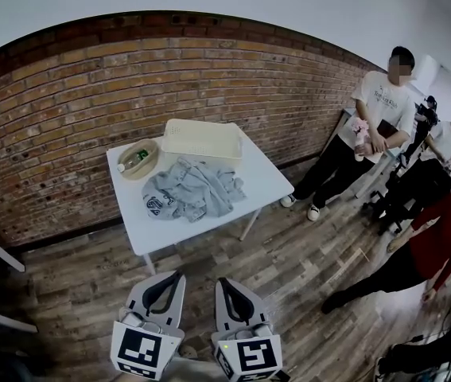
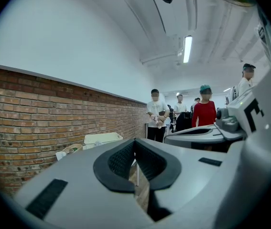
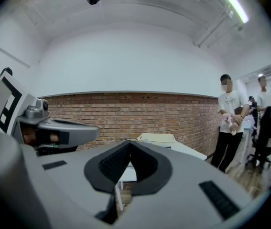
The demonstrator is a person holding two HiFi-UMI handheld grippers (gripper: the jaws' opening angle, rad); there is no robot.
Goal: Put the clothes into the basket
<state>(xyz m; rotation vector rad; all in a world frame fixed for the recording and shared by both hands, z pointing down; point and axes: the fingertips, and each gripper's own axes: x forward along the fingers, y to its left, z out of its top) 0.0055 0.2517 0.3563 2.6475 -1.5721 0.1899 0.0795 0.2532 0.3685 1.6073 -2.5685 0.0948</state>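
We see the clothes (image 1: 192, 191) as one crumpled heap of soft grey jersey with a dark printed patch. It lies loose at the middle of the white square tabletop (image 1: 257, 180), outside the basket. The white rectangular plastic basket (image 1: 203, 124) stands at twelve o'clock from the heap, by the red brick wall (image 1: 66, 118). A round woven bowl (image 1: 155, 162) holding a small bottle (image 1: 134, 160) sits at ten o'clock. Our left gripper (image 1: 169, 278) and right gripper (image 1: 229, 285) hover at six o'clock over the wood-plank floor (image 1: 305, 269), well apart from the tabletop. Each has its black ribbed fingers (image 2: 121, 161) pressed together on nothing.
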